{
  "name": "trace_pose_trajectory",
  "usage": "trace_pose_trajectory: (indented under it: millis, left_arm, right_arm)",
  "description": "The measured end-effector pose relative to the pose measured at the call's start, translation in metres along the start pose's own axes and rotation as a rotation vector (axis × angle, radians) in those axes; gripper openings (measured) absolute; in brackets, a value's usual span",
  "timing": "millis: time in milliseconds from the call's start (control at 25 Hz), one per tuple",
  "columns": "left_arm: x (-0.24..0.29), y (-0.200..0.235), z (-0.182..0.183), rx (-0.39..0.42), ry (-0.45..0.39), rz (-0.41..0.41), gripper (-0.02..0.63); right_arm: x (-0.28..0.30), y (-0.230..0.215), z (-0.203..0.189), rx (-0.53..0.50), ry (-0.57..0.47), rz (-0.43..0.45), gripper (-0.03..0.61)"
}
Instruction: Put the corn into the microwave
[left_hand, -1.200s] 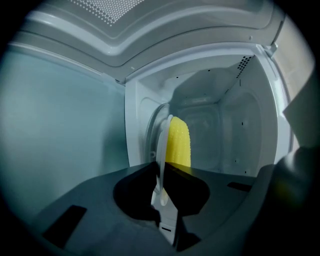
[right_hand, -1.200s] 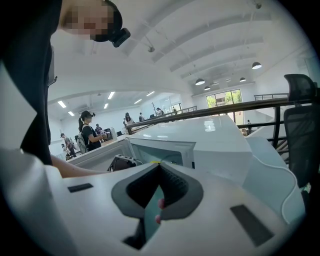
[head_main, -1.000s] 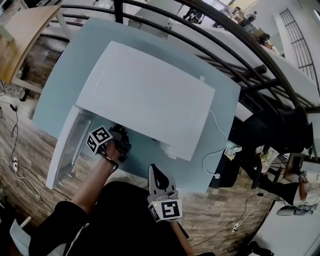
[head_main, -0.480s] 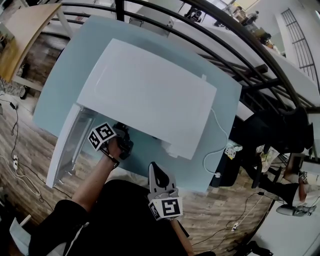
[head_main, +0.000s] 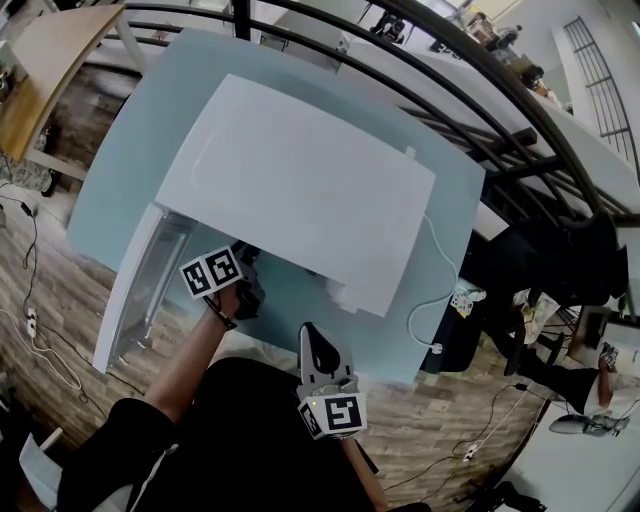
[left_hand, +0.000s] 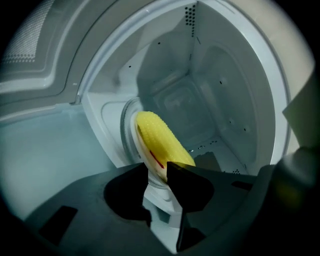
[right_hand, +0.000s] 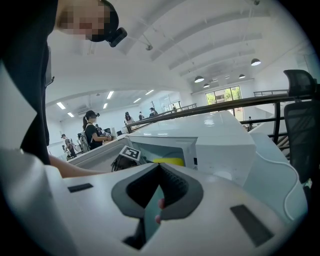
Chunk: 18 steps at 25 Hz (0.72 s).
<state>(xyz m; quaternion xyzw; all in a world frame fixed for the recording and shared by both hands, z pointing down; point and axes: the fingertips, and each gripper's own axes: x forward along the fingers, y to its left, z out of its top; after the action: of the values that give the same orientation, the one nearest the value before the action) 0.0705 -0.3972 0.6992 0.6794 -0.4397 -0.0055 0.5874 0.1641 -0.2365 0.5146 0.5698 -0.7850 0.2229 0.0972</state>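
Note:
The yellow corn (left_hand: 157, 140) lies inside the open white microwave (head_main: 300, 190), on a round white disc (left_hand: 131, 142). My left gripper (left_hand: 156, 168) reaches into the cavity. Its jaws have just been opening and stand a little apart, with the corn's near end in the gap and the pads off it. In the head view its marker cube (head_main: 212, 272) sits at the microwave's mouth, and the fingertips are hidden under the top. My right gripper (head_main: 318, 352) hangs shut and empty before the table edge. From its own view the corn (right_hand: 167, 161) shows as a yellow strip in the opening.
The microwave door (head_main: 140, 290) swings out to the left, beside my left arm. The microwave stands on a pale blue table (head_main: 400, 340); its white cable (head_main: 430, 300) runs off to the right. A dark railing (head_main: 480, 90) curves behind. People stand far off in the right gripper view.
My left gripper has rolled at the microwave's mouth, its marker cube turning to show a different face. The right gripper has stayed put.

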Motion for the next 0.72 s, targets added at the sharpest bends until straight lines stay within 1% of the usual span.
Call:
trace_pose_trajectory:
  millis: [200, 280, 400, 480, 560, 720]
  left_arm:
    - [-0.0030, 0.0030, -0.0019, 0.205, 0.066, 0.067, 0.116]
    - [-0.0038, 0.0049, -0.0010, 0.265, 0.083, 0.091, 0.118]
    - [-0.0039, 0.0058, 0.0019, 0.331, 0.104, 0.120, 0.129]
    - [-0.0038, 0.0058, 0.0028, 0.363, 0.114, 0.135, 0.136]
    - [-0.0040, 0.0058, 0.0028, 0.376, 0.116, 0.143, 0.140]
    - [-0.0051, 0.0046, 0.0025, 0.357, 0.096, 0.140, 0.150]
  right_arm:
    - [-0.0008, 0.0007, -0.0017, 0.004, 0.001, -0.003, 0.009]
    - [-0.0001, 0.0014, -0.0024, 0.004, 0.002, -0.001, 0.009]
    - [0.0012, 0.0027, -0.0029, 0.004, 0.004, 0.000, 0.009]
    - [0.0017, 0.0032, -0.0026, 0.003, 0.002, -0.001, 0.009]
    - [0.0019, 0.0034, -0.0023, 0.005, 0.000, -0.002, 0.009]
    - [0.0015, 0.0033, -0.0028, 0.007, 0.003, -0.005, 0.009]
